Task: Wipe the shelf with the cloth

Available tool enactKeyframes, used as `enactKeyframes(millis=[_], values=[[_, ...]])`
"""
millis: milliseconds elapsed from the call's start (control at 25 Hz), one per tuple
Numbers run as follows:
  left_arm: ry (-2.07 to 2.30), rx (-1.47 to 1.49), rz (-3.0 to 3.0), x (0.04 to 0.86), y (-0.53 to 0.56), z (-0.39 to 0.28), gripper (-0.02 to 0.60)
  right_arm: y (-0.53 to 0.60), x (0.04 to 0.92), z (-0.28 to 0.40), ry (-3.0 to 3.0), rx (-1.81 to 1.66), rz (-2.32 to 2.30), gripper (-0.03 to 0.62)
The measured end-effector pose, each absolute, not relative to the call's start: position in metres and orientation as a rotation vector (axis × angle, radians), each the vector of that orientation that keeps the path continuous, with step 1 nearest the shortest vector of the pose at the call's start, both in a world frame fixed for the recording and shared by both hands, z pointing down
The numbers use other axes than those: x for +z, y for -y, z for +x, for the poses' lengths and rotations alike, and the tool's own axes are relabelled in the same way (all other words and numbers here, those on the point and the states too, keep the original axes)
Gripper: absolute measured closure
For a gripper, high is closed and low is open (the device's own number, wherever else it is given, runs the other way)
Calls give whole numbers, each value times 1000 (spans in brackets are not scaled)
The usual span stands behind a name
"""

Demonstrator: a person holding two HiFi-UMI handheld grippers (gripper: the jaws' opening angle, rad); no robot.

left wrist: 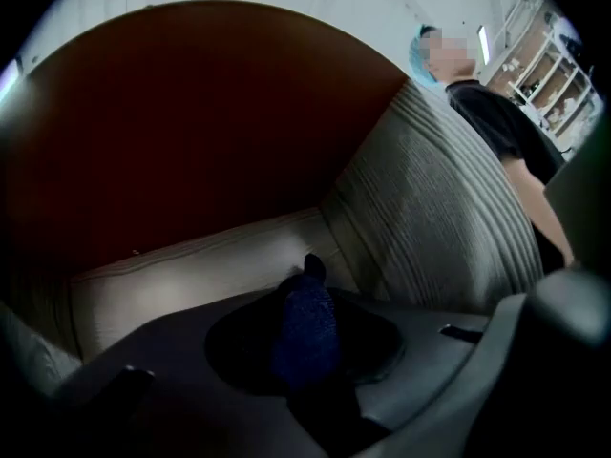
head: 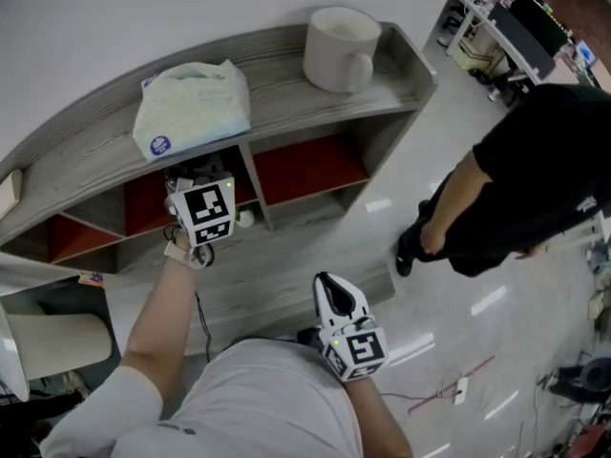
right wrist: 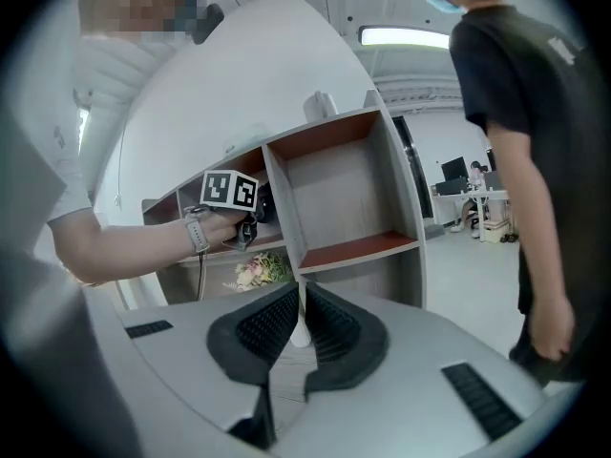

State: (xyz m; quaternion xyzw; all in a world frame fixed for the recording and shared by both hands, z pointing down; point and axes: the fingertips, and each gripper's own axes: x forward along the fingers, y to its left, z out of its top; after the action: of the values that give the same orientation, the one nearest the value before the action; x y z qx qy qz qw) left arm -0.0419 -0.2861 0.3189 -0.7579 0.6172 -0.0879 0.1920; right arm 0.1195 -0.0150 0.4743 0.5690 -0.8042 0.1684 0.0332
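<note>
The grey shelf unit (head: 286,65) has red-backed compartments. My left gripper (head: 194,185) reaches into the middle upper compartment, its tips hidden under the top board. In the left gripper view its jaws (left wrist: 305,299) are shut on a dark blue cloth (left wrist: 305,330), just above the compartment floor (left wrist: 191,280) and near the grey side wall (left wrist: 430,227). My right gripper (head: 331,292) hangs in front of the unit, close to my body. In the right gripper view, that gripper (right wrist: 298,305) has its pads together with nothing between them.
A white mug (head: 339,48) and a white pack (head: 191,108) stand on the shelf top. A person in black (head: 535,179) stands to the right. Flowers (right wrist: 256,270) lie in a lower compartment. A cable (head: 449,389) runs across the floor.
</note>
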Motion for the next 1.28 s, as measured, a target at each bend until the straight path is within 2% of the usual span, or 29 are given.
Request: enactKeyframes(millis=[440,680,1280], values=[[-1610,-320,-2248,331,289,-3,503,-5,478,140,2414,548,1870,562],[-1495,-621,-2242,361,291,1,503,-9,479,139,2411,555,1883,562],[-1472,-899,-2363,394,290,-28,503,1,479,126,2463,555,1818,561]])
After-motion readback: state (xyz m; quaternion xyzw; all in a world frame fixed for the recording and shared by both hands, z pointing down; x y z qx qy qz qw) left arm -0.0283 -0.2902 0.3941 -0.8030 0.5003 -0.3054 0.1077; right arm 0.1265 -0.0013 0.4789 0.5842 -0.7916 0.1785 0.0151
